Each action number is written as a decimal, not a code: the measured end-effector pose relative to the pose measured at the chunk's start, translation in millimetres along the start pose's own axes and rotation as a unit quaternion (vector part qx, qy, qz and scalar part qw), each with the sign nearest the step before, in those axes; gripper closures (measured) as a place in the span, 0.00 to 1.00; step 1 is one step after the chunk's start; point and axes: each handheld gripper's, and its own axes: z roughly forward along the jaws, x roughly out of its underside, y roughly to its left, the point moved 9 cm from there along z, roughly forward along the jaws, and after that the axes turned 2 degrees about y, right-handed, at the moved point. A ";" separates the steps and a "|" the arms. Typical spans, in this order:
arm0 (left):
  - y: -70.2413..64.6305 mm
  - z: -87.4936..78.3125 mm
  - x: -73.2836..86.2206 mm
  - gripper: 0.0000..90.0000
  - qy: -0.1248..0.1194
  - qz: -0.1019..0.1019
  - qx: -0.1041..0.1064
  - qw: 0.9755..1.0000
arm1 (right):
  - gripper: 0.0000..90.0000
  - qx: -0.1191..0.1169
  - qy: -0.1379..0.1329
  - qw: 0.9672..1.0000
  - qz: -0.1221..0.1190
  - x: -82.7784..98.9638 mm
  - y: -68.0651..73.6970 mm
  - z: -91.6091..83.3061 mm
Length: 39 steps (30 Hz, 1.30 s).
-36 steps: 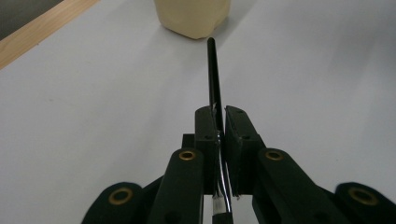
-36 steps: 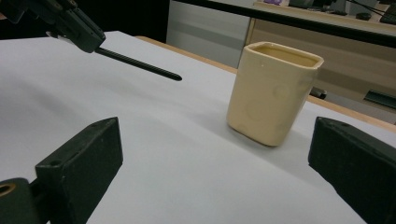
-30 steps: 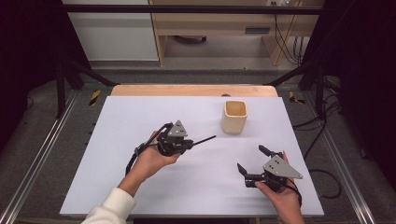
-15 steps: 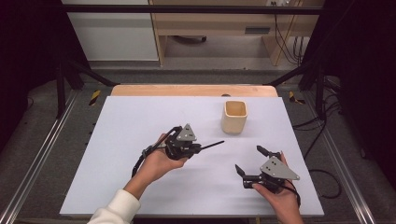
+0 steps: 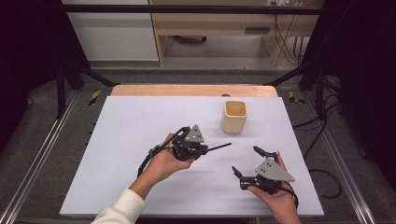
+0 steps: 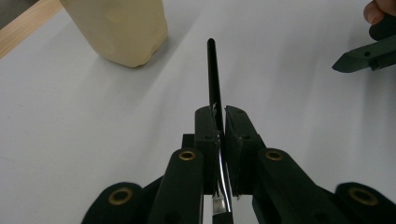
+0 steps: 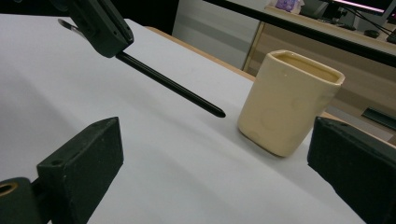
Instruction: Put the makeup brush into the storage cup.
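Observation:
My left gripper [image 5: 204, 150] is shut on a thin black pen [image 5: 219, 147] that sticks out past its jaws, held above the white table and pointing right. In the left gripper view the pen [image 6: 213, 70] runs up between the two closed jaws toward a cream square cup [image 6: 119, 28]. The cup [image 5: 234, 116] stands upright behind and to the right of the pen tip. My right gripper [image 5: 248, 161] is open near the table's front right, with nothing between its jaws. The right gripper view has the pen [image 7: 173, 86] and the cup [image 7: 289, 105] ahead of the spread jaws.
The white tabletop [image 5: 130, 135] has a wooden edge [image 5: 187, 90] at the back. Metal rails [image 5: 37, 158] run along both sides. Cables [image 5: 322, 177] lie on the floor to the right, and a wooden bench [image 5: 210, 28] stands behind the table.
My left hand has carried the pen rightward and slightly nearer the front, so its tip is now closer to the cup. The right hand has hardly moved.

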 end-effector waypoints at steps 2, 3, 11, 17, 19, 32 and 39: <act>0.0 0.4 -0.7 0.93 0.001 0.000 0.001 1.000 | 0.05 0.003 0.002 1.000 -0.006 -0.1 0.5 0.6; 0.0 0.5 -1.2 0.93 -0.001 -0.001 0.000 1.000 | 0.05 0.003 0.003 1.000 -0.008 -0.2 0.8 0.7; 2.6 -1.1 0.4 0.93 0.002 -0.001 0.000 1.000 | 0.06 0.007 0.009 1.000 -0.028 -1.0 4.7 5.5; 4.7 -4.0 2.9 0.93 0.001 -0.004 -0.002 1.000 | 0.06 0.005 0.013 0.999 -0.038 -2.1 9.8 7.8; 5.6 -5.1 3.9 0.93 0.001 -0.005 -0.004 1.000 | 0.06 0.005 0.013 0.999 -0.040 -2.4 10.5 8.0; 11.8 -16.0 11.7 0.93 -0.004 -0.014 -0.006 1.000 | 0.06 0.010 0.023 0.999 -0.046 -6.9 19.7 11.3; 17.3 -26.7 12.1 0.93 -0.008 -0.015 -0.011 1.000 | 0.09 0.007 0.029 0.995 -0.096 -19.7 30.6 25.6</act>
